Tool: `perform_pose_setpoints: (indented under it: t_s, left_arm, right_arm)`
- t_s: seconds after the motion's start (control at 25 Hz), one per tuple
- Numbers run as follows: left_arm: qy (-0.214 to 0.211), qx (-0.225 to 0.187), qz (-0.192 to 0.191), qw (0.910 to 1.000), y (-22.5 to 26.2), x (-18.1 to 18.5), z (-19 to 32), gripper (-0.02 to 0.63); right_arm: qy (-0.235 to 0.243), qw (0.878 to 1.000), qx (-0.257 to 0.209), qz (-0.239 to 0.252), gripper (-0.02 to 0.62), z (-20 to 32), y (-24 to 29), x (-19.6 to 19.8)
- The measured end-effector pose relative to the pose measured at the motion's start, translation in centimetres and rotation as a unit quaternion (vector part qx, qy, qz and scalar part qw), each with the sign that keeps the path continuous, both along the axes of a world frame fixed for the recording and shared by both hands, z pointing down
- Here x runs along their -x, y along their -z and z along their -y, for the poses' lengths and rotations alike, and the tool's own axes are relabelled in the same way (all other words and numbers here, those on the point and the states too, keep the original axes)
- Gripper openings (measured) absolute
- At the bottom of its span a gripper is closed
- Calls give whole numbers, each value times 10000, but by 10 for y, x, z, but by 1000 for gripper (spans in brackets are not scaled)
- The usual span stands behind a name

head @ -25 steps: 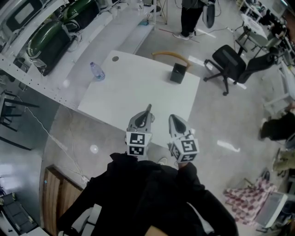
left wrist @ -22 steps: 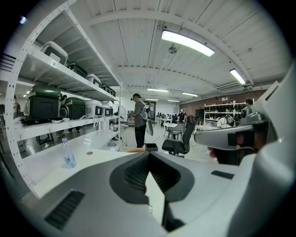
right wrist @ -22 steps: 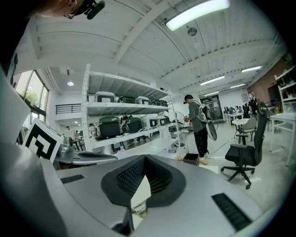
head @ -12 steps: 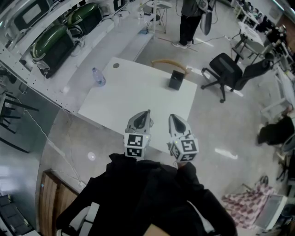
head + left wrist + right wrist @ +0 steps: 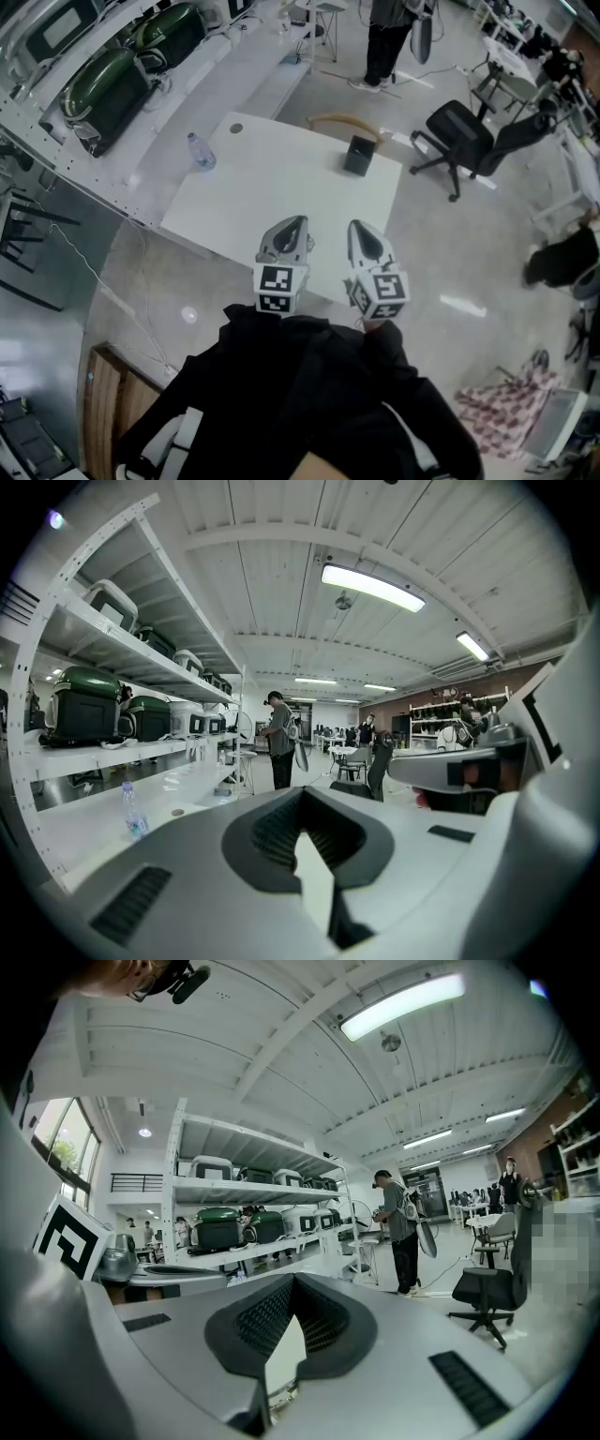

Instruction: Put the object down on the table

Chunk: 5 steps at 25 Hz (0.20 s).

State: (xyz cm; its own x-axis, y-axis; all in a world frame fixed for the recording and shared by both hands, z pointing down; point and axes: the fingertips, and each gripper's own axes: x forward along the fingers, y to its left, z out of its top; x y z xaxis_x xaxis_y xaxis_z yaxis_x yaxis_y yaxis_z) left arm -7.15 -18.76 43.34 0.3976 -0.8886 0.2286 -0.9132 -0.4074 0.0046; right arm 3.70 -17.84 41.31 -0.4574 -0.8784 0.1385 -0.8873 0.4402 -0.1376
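My left gripper (image 5: 296, 225) and right gripper (image 5: 358, 229) hang side by side over the near edge of the white table (image 5: 272, 202), close to my body. Both are shut, with nothing between the jaws. The left gripper (image 5: 302, 799) points level across the room in its own view, jaws pressed together. In the right gripper view the right gripper (image 5: 291, 1286) also has its jaws closed. A small black box (image 5: 359, 155) stands at the table's far right. A clear water bottle (image 5: 198, 151) stands at the far left corner, and shows as the bottle (image 5: 132, 813) past the left jaws.
A wooden chair back (image 5: 345, 120) sits behind the table. A black office chair (image 5: 459, 136) stands to the right. White shelves with green cases (image 5: 98, 80) run along the left. A person (image 5: 386, 37) stands beyond the table.
Both grippers have risen slightly and stay shut and side by side. The head view has shifted a little; the things on the table have not moved.
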Motion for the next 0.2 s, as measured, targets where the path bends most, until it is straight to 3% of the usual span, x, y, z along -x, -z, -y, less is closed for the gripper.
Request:
perform_pose_setpoints:
  t_s: [0.2]
  left_arm:
    - [-24, -59, 0, 10000, 0, 2, 2, 3]
  right_arm:
    - [-58, 9999, -32, -105, -8, 5, -5, -4]
